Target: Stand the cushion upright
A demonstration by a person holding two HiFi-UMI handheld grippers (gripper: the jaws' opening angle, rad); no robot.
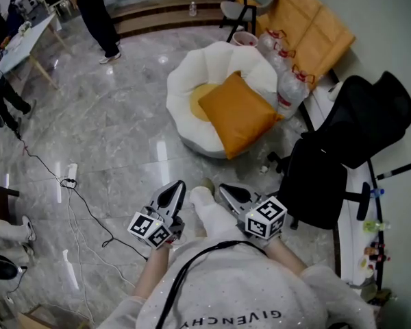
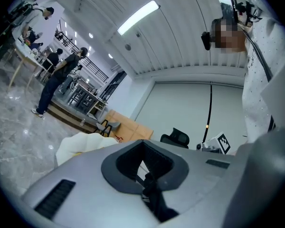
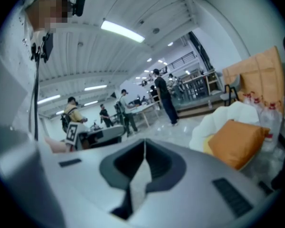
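Observation:
An orange cushion (image 1: 238,112) lies tilted back in a white petal-shaped floor seat (image 1: 192,70) ahead of me on the marble floor. The right gripper view shows the cushion (image 3: 237,142) at the right, resting in the same seat (image 3: 228,114). My left gripper (image 1: 172,190) and right gripper (image 1: 227,192) are held side by side close to my body, well short of the seat. Both are shut with nothing between the jaws. In the left gripper view the left gripper (image 2: 143,152) points roughly level, with the seat (image 2: 80,144) at lower left. The right gripper (image 3: 144,151) points slightly down.
A black office chair (image 1: 342,149) stands close on the right beside a white ledge. Bagged plastic bottles (image 1: 288,74) and an orange sofa (image 1: 308,19) sit behind the seat. A power strip with cable (image 1: 70,177) lies on the floor at left. A person (image 1: 96,12) stands far back left.

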